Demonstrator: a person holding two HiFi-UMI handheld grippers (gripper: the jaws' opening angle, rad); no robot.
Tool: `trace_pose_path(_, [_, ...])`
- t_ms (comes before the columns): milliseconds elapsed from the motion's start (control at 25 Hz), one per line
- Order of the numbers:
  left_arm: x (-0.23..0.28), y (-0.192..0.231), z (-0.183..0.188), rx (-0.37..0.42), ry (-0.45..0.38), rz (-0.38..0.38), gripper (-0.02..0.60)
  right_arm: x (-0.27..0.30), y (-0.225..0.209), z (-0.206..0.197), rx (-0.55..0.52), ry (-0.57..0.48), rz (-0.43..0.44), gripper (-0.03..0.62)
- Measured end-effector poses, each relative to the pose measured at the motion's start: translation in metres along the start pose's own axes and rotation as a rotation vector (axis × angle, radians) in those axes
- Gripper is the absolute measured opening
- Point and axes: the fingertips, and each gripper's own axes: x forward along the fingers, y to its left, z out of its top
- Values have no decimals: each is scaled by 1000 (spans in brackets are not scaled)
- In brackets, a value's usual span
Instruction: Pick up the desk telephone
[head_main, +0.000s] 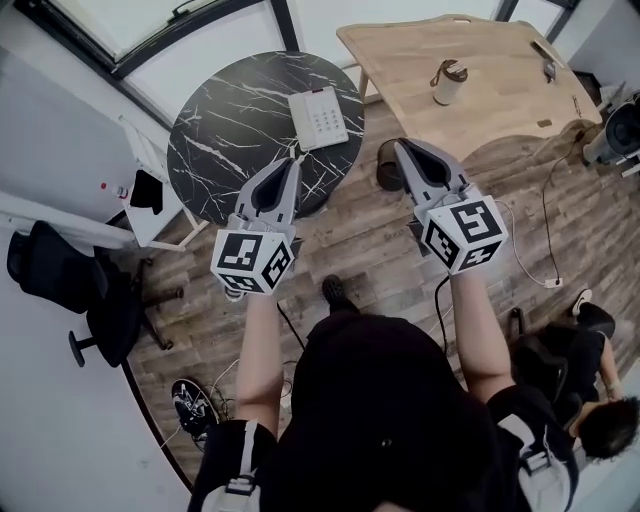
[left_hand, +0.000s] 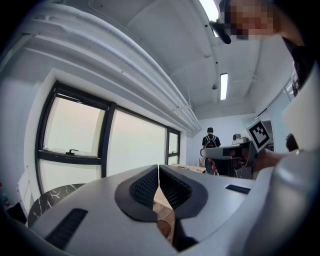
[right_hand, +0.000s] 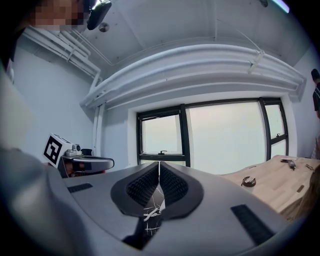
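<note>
Head view shows the pickup not yet begun: the desk telephone (head_main: 318, 118) lies flat and untouched on the round black marble worktop (head_main: 225, 140), and both tongs are clenched on nothing. The left tongs (head_main: 296, 158) hang over the worktop's near edge, with the telephone just ahead of their tip and a little to the right. The right tongs (head_main: 400, 145) are off the worktop's side, over the wooden floor (head_main: 380, 250), with the telephone ahead and to their left, apart from them. Left gripper view shows the ribbed pads meeting with nothing between them, a sliver of marble low on the left, and no telephone. Right gripper view shows its pads likewise pressed together and empty, with white-veined marble below them and no telephone visible. By my judgement the reach, opening, grip and lift all remain.
</note>
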Motion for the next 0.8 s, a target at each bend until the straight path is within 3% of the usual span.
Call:
trace_pose_path(480, [28, 69, -7, 35, 17, -50, 21, 71, 10, -10, 3, 30, -60, 32])
trace_pose_path(800, [41, 87, -27, 4, 55, -74, 21, 88, 9, -29, 12, 97, -82, 32])
